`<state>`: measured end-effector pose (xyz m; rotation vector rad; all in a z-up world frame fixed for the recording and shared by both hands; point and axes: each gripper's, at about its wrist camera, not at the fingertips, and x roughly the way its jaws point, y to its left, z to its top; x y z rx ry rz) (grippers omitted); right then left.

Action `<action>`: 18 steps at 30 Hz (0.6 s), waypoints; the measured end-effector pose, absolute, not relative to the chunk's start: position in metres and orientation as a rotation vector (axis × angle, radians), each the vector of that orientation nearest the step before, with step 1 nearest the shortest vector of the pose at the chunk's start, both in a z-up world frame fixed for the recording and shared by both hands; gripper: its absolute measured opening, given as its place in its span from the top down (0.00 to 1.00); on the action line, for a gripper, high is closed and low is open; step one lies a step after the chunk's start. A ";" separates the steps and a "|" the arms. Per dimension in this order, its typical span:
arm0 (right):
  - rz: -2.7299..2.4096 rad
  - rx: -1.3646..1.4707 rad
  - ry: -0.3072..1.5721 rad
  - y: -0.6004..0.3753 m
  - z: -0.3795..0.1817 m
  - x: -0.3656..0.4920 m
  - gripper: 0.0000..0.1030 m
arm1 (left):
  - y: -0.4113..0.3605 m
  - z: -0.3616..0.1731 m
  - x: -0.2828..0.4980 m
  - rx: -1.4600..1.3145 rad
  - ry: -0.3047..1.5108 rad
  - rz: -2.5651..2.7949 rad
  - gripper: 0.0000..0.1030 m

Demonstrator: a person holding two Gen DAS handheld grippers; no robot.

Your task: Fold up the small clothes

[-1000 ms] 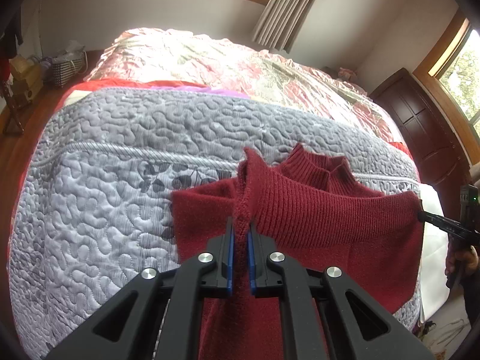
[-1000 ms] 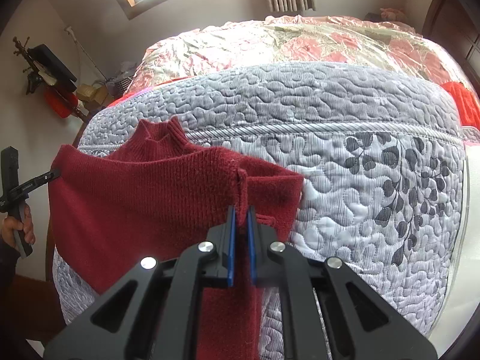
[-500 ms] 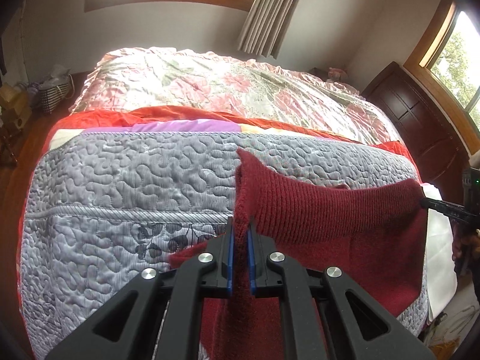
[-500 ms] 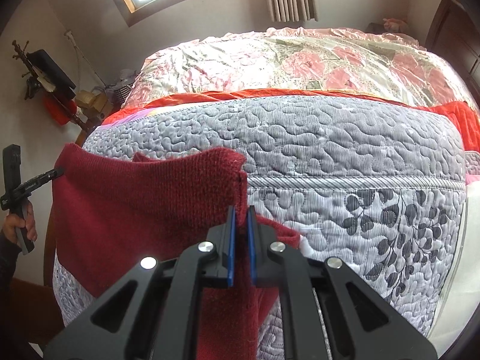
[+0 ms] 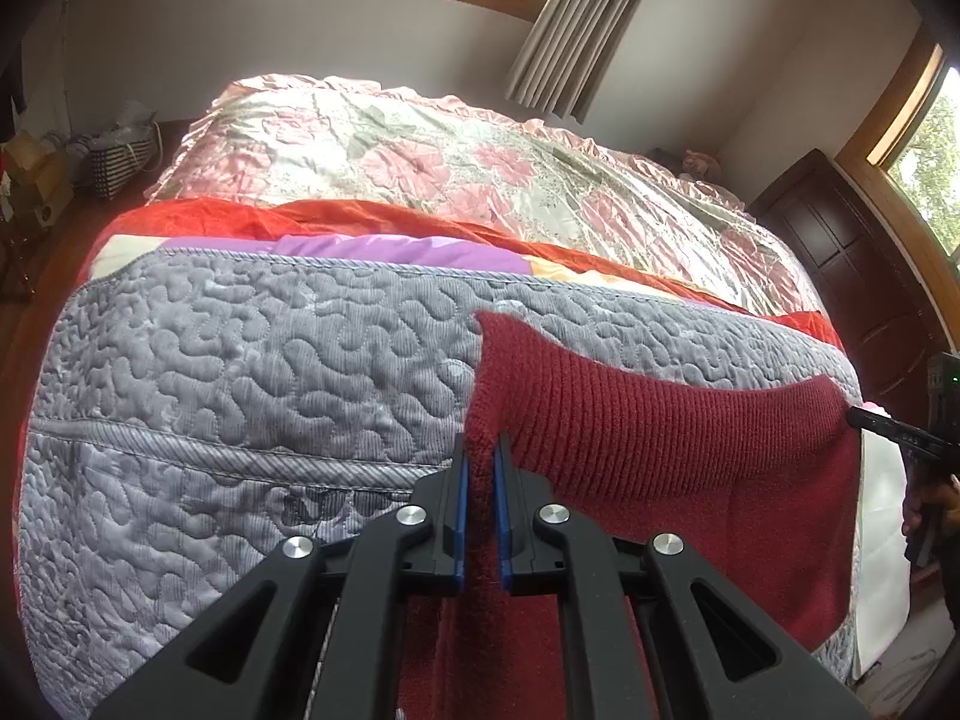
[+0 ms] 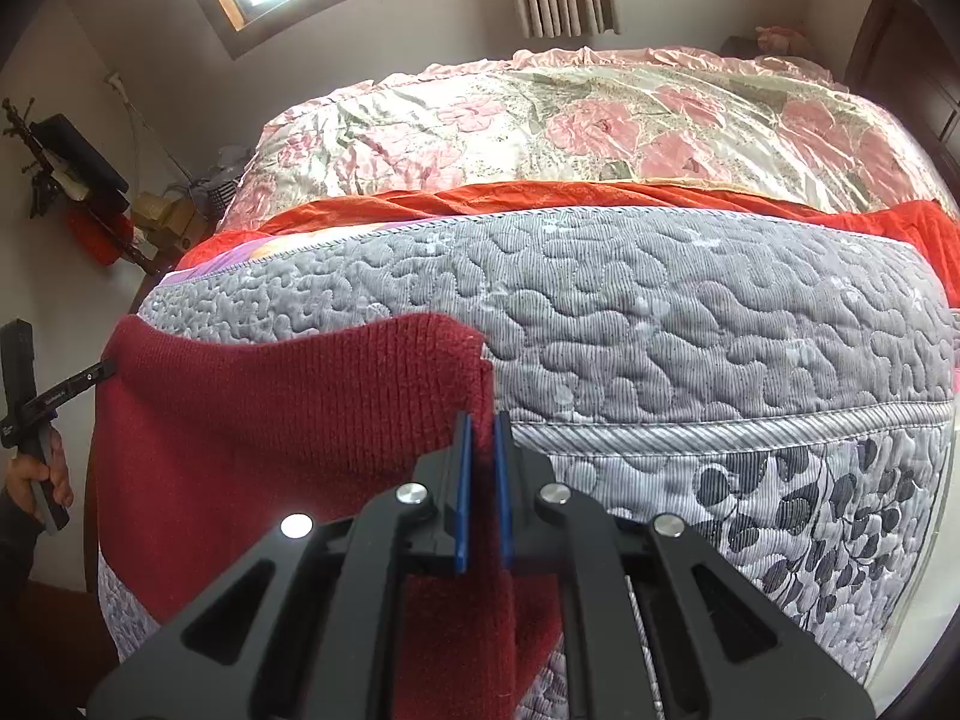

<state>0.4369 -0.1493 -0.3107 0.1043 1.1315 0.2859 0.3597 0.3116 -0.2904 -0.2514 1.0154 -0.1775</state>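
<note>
Right now your left gripper [image 5: 480, 468] and right gripper [image 6: 482, 450] each clamp jaws on the red sweater [image 5: 660, 438], stretched between them above the near grey quilt [image 5: 240, 372].

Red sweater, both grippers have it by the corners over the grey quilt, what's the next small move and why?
Probably carry both corners forward and lower them onto the grey quilt. The left gripper and right gripper each pinch a corner of the red sweater, its edge stretched between them and the rest hanging toward the bed.
</note>
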 end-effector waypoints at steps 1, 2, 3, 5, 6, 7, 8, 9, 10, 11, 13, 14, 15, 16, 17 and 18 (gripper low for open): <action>0.280 0.109 1.137 -0.149 -0.314 0.438 0.94 | 0.312 -0.296 0.363 -0.255 1.023 -0.175 0.93; 0.275 0.114 1.140 -0.151 -0.318 0.440 0.94 | 0.312 -0.301 0.365 -0.260 1.028 -0.174 0.93; 0.270 0.118 1.143 -0.152 -0.321 0.441 0.94 | 0.312 -0.304 0.368 -0.265 1.033 -0.173 0.93; 0.263 0.125 1.150 -0.156 -0.326 0.443 0.94 | 0.313 -0.310 0.371 -0.268 1.040 -0.172 0.93; 0.259 0.127 1.155 -0.157 -0.329 0.444 0.94 | 0.313 -0.313 0.373 -0.267 1.046 -0.172 0.93; 0.256 0.130 1.162 -0.158 -0.333 0.446 0.94 | 0.313 -0.317 0.375 -0.262 1.053 -0.170 0.93; 0.253 0.131 1.170 -0.159 -0.338 0.447 0.94 | 0.314 -0.321 0.377 -0.257 1.064 -0.168 0.93; 0.251 0.131 1.180 -0.159 -0.342 0.449 0.94 | 0.314 -0.327 0.379 -0.250 1.078 -0.165 0.93; 0.254 0.139 1.194 -0.160 -0.348 0.450 0.93 | 0.315 -0.333 0.382 -0.244 1.098 -0.157 0.93; 0.256 0.155 1.211 -0.160 -0.354 0.449 0.87 | 0.316 -0.342 0.384 -0.244 1.128 -0.153 0.91; 0.258 0.206 1.231 -0.162 -0.361 0.446 0.75 | 0.318 -0.360 0.386 -0.246 1.205 -0.127 0.79; 0.257 0.231 1.226 -0.165 -0.360 0.442 0.60 | 0.319 -0.363 0.384 -0.237 1.219 -0.109 0.71; 0.251 0.253 1.211 -0.169 -0.357 0.434 0.57 | 0.322 -0.361 0.381 -0.225 1.216 -0.088 0.68; 0.249 0.273 1.199 -0.173 -0.352 0.424 0.56 | 0.325 -0.356 0.376 -0.208 1.203 -0.062 0.67; 0.250 0.299 1.194 -0.178 -0.347 0.413 0.56 | 0.327 -0.346 0.368 -0.190 1.178 -0.034 0.65; 0.248 0.328 1.195 -0.183 -0.343 0.397 0.56 | 0.328 -0.333 0.357 -0.179 1.151 -0.014 0.64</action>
